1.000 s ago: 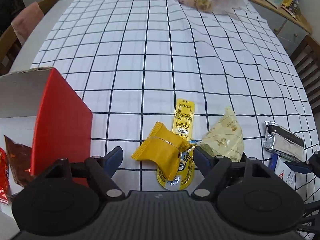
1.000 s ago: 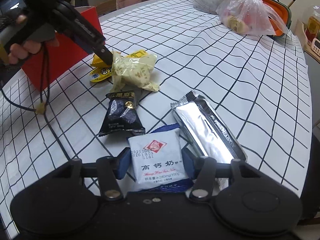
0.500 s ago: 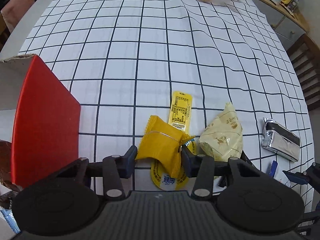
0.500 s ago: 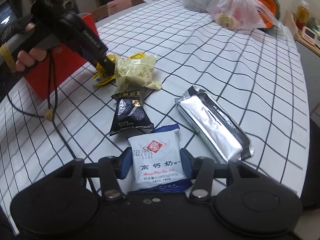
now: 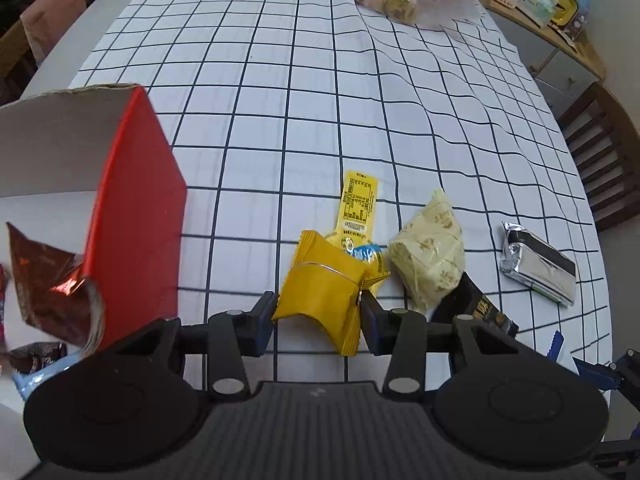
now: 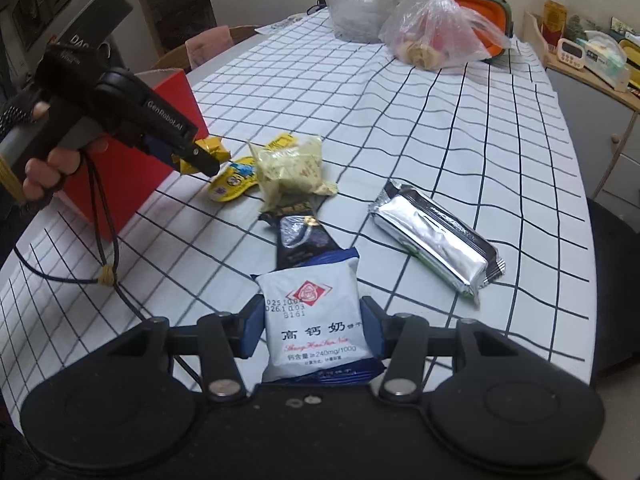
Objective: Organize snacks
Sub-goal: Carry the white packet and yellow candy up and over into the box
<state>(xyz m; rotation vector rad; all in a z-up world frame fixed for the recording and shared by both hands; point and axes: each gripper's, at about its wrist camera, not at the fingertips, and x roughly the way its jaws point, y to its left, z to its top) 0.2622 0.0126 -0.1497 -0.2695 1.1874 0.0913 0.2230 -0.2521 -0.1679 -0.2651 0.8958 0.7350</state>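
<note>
My left gripper (image 5: 318,314) is shut on a yellow snack packet (image 5: 320,288), held just above the checked tablecloth beside the open red box (image 5: 136,216). The right wrist view shows the same gripper (image 6: 200,158) in a person's hand by the box (image 6: 120,184). My right gripper (image 6: 312,332) is shut on a white and blue milk-tablet packet (image 6: 312,304), raised off the cloth. On the table lie a long yellow sachet (image 5: 358,204), a cream packet (image 5: 432,256), a black packet (image 6: 300,236) and a silver bar (image 6: 432,236).
Several wrapped snacks (image 5: 40,276) lie inside the red box. Two plastic bags (image 6: 436,36) and an orange tub (image 6: 480,12) stand at the table's far end. A cord (image 6: 108,276) trails from the left gripper across the cloth. Chairs (image 5: 604,160) ring the table edge.
The left jaws closed on the yellow packet and lifted it off the long sachet. The right gripper rose and rolled a little, keeping the white packet.
</note>
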